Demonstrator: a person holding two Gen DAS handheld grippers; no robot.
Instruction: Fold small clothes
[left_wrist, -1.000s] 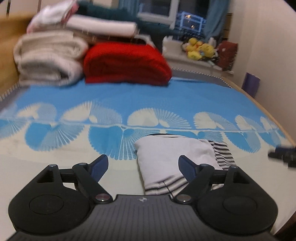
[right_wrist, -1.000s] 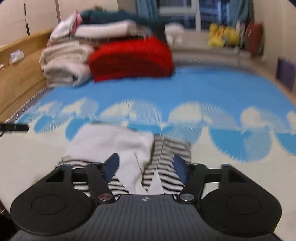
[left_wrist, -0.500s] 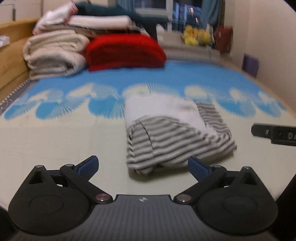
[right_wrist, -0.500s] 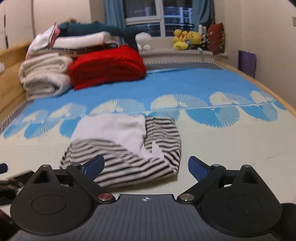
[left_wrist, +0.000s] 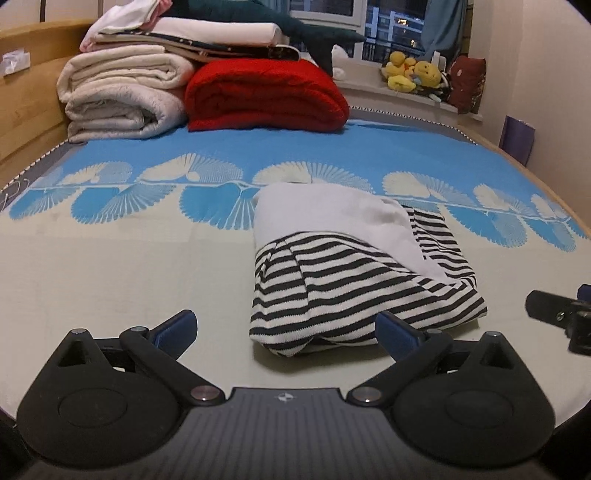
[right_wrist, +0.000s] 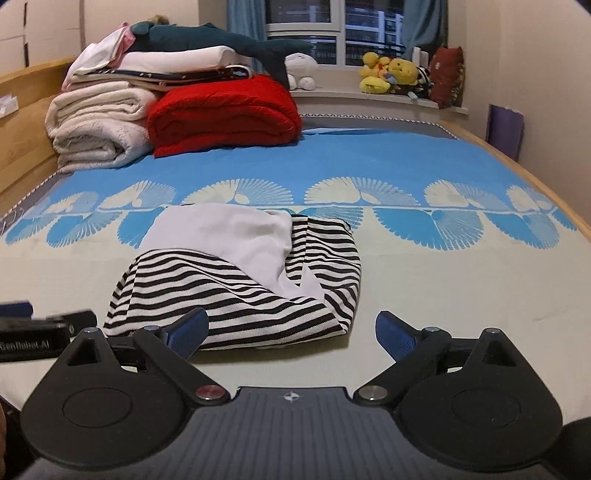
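A small black-and-white striped garment with a plain white part lies folded on the bed, also in the right wrist view. My left gripper is open and empty, just in front of the garment's near edge. My right gripper is open and empty, its left fingertip overlapping the garment's near edge in view. Each gripper shows at the edge of the other's view: the right one and the left one.
The bed has a blue and cream patterned cover. Folded cream blankets and a red blanket are stacked at the far left by a wooden headboard. Plush toys sit on the windowsill. A wall runs along the right.
Both grippers have opened wider and drawn back from the garment. The garment now lies folded over, striped part in front, released on the bed.
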